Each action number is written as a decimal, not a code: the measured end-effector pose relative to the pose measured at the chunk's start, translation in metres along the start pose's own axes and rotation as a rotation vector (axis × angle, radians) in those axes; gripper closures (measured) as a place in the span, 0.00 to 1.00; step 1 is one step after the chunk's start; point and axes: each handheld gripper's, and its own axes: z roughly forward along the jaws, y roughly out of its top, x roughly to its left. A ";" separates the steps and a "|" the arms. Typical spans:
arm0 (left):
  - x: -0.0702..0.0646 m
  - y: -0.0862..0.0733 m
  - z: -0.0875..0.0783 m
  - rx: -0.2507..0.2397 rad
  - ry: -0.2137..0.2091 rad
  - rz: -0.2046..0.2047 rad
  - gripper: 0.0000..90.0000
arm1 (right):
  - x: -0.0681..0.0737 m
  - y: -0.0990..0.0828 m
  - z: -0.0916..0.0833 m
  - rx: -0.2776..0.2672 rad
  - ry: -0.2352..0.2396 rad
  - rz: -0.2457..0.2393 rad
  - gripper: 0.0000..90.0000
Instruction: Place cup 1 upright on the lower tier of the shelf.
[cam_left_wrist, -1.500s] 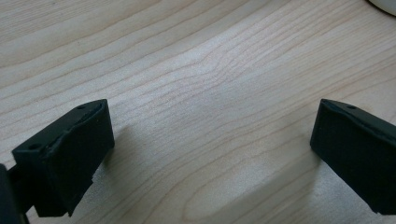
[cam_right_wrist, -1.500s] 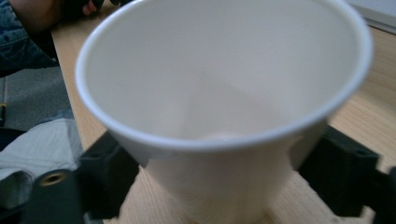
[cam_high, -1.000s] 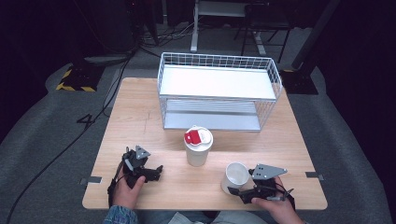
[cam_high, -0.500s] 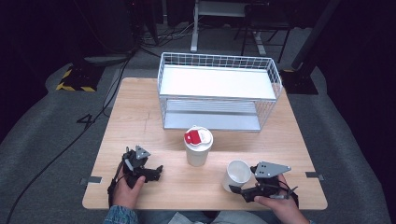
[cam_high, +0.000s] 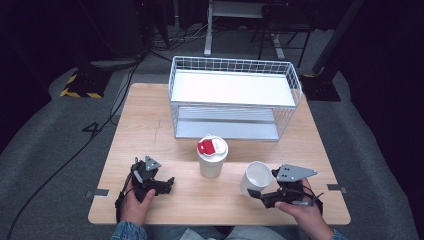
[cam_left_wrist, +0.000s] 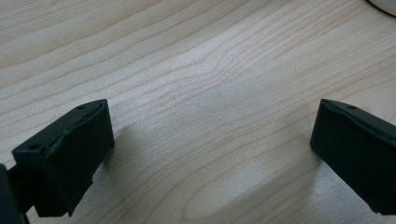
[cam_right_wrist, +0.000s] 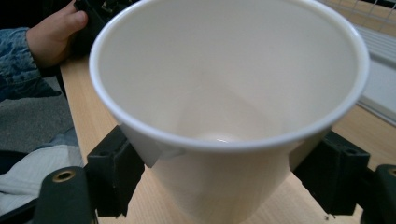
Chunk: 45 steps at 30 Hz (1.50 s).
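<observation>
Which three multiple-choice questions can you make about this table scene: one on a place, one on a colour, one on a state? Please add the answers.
1. Where does the wire rack stand?
A. far side of the table
B. near edge
C. floor

2. What colour is the tab on the lidded cup?
A. blue
B. red
C. green

3. What is between the jaws of the right hand-held gripper?
A. nothing
B. a lid
C. an open white cup

Answers: 1 A, it stands beyond both cups. 2 B, the high view shows red. 3 C, a jaw sits at each side of it.

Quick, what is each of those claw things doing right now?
Left gripper: open, nothing between its fingers.
Right gripper: shut on the open white cup.
</observation>
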 end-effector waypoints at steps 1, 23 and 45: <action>0.000 0.000 0.000 0.000 0.000 0.000 0.00 | -0.002 0.003 -0.001 -0.003 -0.005 -0.002 0.25; 0.000 0.000 0.000 0.000 0.000 0.000 0.00 | -0.041 0.045 0.010 -0.022 -0.089 0.003 0.25; 0.000 0.000 0.000 0.000 0.000 0.000 0.00 | -0.093 0.063 0.053 -0.021 -0.220 0.047 0.25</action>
